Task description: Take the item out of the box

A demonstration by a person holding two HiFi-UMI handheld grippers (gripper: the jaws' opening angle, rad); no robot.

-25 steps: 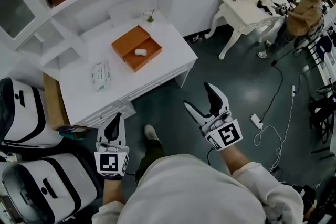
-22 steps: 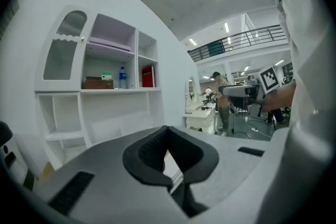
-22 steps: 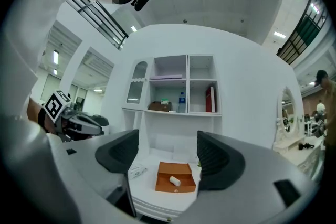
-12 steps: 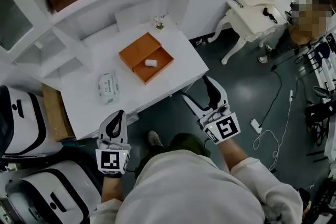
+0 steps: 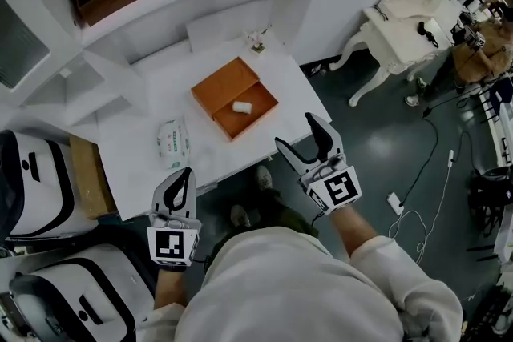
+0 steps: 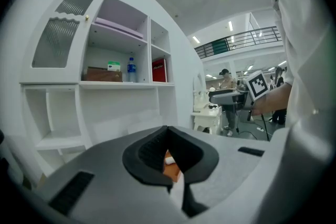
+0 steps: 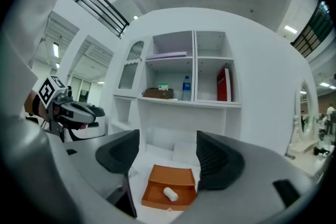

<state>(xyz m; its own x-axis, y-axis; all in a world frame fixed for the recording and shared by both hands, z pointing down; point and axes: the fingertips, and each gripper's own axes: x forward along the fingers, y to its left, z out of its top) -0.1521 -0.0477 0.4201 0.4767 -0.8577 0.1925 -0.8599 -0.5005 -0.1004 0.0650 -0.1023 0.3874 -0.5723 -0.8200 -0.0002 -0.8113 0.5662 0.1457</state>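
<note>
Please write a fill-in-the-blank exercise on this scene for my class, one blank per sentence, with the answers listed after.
1. The small white item lies inside an open ______ box.
2. The right gripper is empty, with its jaws ______.
3. The left gripper has its jaws ______.
4. The box stands on a ______ table.

Missing words: orange; open; shut; white.

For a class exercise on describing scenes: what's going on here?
A person stands before a white table, a gripper in each hand. The right gripper is open and aimed at an open orange box holding a white item. The left gripper is shut and empty. Neither touches the box yet.
</note>
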